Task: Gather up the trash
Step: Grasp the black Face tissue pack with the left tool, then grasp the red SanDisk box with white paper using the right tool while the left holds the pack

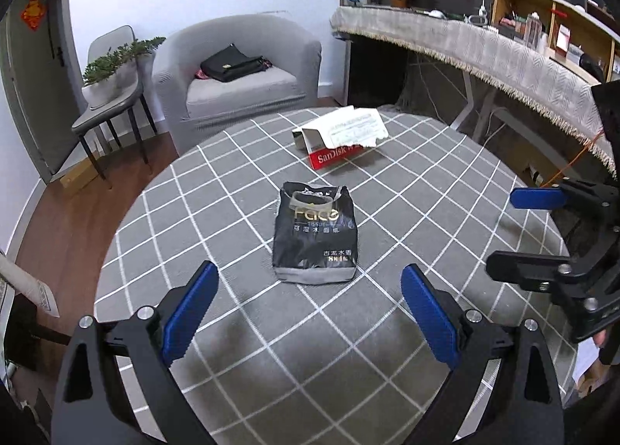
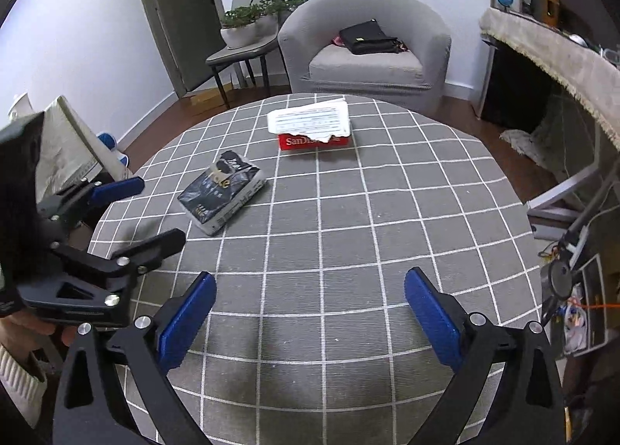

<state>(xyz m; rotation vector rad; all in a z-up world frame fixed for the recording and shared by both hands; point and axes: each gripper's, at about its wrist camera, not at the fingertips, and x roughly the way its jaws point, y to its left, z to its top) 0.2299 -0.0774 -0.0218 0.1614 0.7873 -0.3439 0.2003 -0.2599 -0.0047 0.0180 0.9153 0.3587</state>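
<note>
Grey white-checked tablecloth (image 1: 407, 189), black packet (image 1: 314, 236)

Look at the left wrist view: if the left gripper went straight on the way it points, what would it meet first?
Most likely the black tissue pack, lying straight ahead of the open left gripper on the checked tablecloth; depth is uncertain.

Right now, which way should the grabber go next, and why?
Probably ease the left gripper forward and down around the black crinkly tissue pack. The pack lies straight ahead of its open blue pads, nearer than the red-and-white cardboard box under torn paper on the grey checked tablecloth.
</note>
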